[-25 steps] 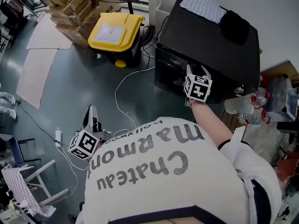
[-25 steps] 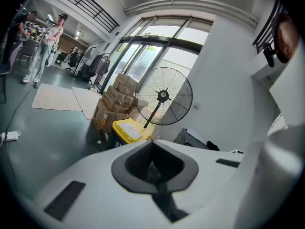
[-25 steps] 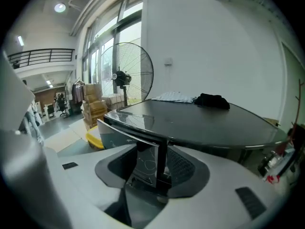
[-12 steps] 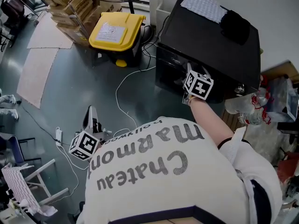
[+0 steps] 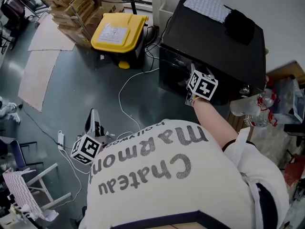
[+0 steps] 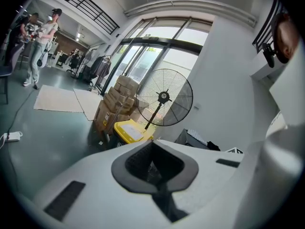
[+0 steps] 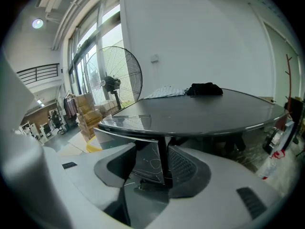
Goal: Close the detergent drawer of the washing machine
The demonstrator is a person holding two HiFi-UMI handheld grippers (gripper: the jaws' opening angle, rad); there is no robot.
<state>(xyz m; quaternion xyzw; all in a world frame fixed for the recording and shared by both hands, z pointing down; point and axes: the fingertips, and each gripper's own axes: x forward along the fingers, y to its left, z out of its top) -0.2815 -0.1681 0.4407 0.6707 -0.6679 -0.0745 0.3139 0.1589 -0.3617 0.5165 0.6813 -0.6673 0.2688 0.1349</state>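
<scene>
The fingers of the right gripper stand wide apart, having just been opening, with the front panel of the detergent drawer between them and neither pad seen pressing on it. The drawer sticks out of the front of the black washing machine, just under its top, where a chequered cloth and a dark bundle lie. The left gripper, well apart over the floor, is closed and empty

bin left of washing machine | cloth on its top | boxes behind bin
</scene>
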